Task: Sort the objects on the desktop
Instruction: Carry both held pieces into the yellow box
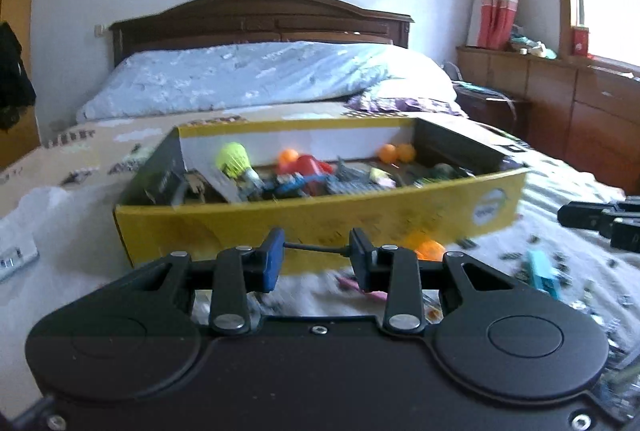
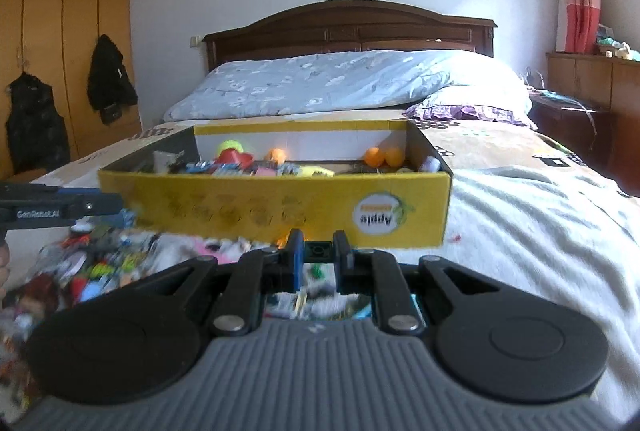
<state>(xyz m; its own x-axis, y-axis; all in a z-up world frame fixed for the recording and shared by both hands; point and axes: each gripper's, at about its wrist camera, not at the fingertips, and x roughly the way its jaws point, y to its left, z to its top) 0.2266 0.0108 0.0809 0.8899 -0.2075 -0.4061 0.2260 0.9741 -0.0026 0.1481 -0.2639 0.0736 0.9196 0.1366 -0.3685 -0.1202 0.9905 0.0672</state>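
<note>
An open yellow cardboard box (image 1: 320,219) (image 2: 272,207) lies on the bed, holding orange balls (image 2: 384,157), a yellow-green ball (image 2: 230,147) and mixed small toys. My left gripper (image 1: 318,255) is just short of the box's near wall, shut on a thin black rod-like piece (image 1: 316,247) that spans its pads. In front of the box on the right side, my right gripper (image 2: 318,257) is shut on a small black brick (image 2: 318,251). Each gripper shows at the edge of the other's view: the right gripper (image 1: 568,217) and the left gripper (image 2: 116,207).
A blurred pile of small toys (image 2: 100,263) covers the white sheet below the left gripper, with a teal piece (image 1: 542,271) and an orange ball (image 1: 428,249) near the box. A folded duvet (image 2: 340,83) and headboard (image 2: 348,27) stand behind. Wooden cabinets (image 1: 560,99) line the right side.
</note>
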